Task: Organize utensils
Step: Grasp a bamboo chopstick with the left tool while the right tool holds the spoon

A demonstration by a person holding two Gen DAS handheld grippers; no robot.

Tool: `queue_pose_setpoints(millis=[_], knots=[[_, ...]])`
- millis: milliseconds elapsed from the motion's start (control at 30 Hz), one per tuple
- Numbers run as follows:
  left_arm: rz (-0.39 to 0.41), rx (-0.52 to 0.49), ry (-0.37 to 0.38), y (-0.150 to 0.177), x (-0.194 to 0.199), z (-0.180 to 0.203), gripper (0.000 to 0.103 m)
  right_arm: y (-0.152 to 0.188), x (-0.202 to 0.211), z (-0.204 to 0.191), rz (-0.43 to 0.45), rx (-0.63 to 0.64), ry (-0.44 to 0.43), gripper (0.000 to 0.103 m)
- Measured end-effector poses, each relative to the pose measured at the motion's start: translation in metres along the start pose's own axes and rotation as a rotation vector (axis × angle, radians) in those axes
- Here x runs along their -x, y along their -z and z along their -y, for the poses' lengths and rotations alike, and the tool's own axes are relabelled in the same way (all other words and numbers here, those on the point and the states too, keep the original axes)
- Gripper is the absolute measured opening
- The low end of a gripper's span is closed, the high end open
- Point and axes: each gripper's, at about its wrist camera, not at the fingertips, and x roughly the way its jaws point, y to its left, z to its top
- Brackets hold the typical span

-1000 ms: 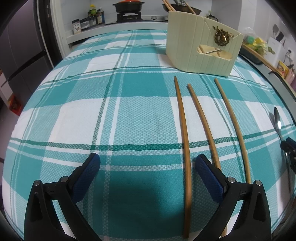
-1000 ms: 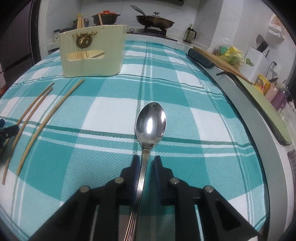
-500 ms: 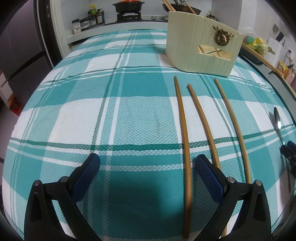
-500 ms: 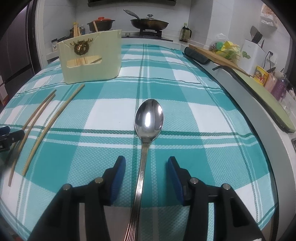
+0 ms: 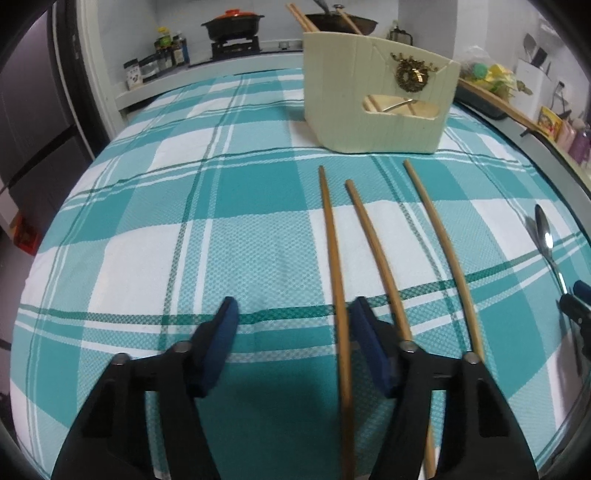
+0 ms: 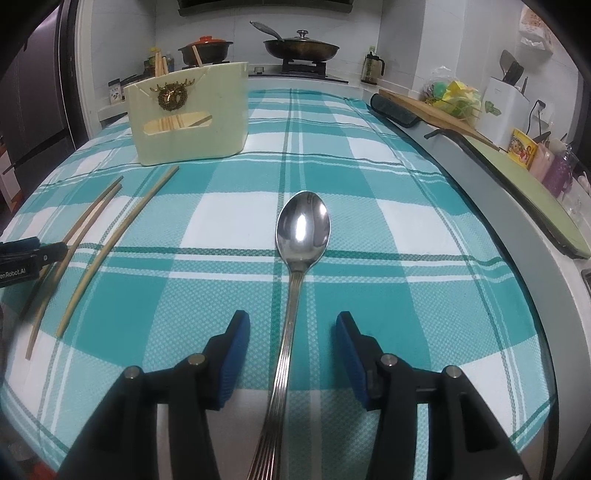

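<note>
Three bamboo chopsticks point(image 5: 334, 258) lie side by side on the teal plaid cloth, also in the right wrist view point(image 6: 122, 229). My left gripper point(image 5: 295, 317) is open, its jaws astride the near part of the leftmost chopstick. A steel spoon point(image 6: 301, 236) lies on the cloth with its handle running between the open jaws of my right gripper point(image 6: 293, 325); it also shows in the left wrist view point(image 5: 546, 236). A cream utensil holder point(image 5: 376, 99) stands at the back, also in the right wrist view point(image 6: 188, 114), with chopsticks and a metal utensil inside.
The table's right edge point(image 6: 517, 229) borders a counter with a cutting board point(image 6: 443, 114) and bottles. A stove with a pan point(image 6: 301, 48) and a pot point(image 5: 232, 26) lies behind the table. The left gripper's side point(image 6: 22, 258) shows at left.
My right gripper has opened and released the spoon, which now lies on the cloth between its jaws. My left gripper has narrowed its opening around the leftmost chopstick and moved slightly forward.
</note>
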Motion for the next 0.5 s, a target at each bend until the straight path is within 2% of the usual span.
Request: queue_pose_setpoints(millis=[33, 67, 100, 333, 367, 433, 500], knots=[[0.007, -0.011, -0.008, 0.001, 0.002, 0.004, 0.027, 0.001, 0.000, 0.002, -0.003, -0.005, -0.002, 0.050], [0.012, -0.020, -0.027, 0.003, 0.004, 0.008, 0.011, 0.001, 0.000, 0.004, -0.005, -0.009, -0.003, 0.050], [0.014, -0.019, -0.034, 0.005, 0.005, 0.009, 0.006, 0.001, 0.001, 0.005, -0.005, -0.012, -0.004, 0.050], [-0.020, 0.148, -0.029, 0.040, 0.035, -0.007, 0.006, 0.004, 0.011, 0.020, -0.007, -0.035, -0.015, 0.050], [-0.023, 0.153, -0.034, 0.044, 0.039, -0.006, 0.008, 0.006, 0.013, 0.022, -0.010, -0.038, -0.015, 0.050], [-0.031, 0.159, -0.013, 0.047, 0.043, -0.006, 0.019, 0.009, 0.014, 0.025, -0.014, -0.042, -0.019, 0.050], [-0.042, 0.159, 0.012, 0.045, 0.044, -0.007, 0.060, 0.012, 0.014, 0.026, -0.016, -0.050, -0.023, 0.050]])
